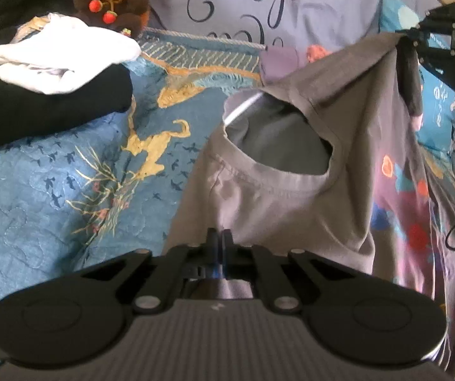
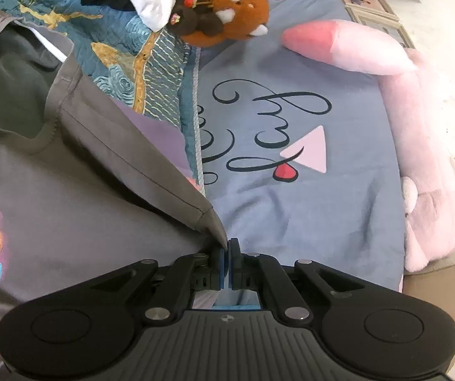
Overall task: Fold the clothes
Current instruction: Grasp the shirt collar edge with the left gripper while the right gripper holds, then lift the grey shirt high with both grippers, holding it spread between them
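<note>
On the blue quilted bedspread (image 1: 68, 184) a grey T-shirt (image 1: 275, 197) is held up between two grippers, its collar gaping toward the left wrist camera. Low in that view, the left gripper (image 1: 218, 238) has its jaws pressed together on the shirt's fabric just below the neckline. The right gripper (image 2: 226, 249) is likewise clenched, pinching a corner of the shirt's sleeve hem; from the left it shows at the upper right, lifting that edge. A colourful flower print (image 1: 411, 209) covers the hanging part. Behind lie a folded pile (image 1: 49, 89) of white on black clothes, a brown plush toy (image 2: 227, 12), and a pink plush (image 2: 386, 95).
</note>
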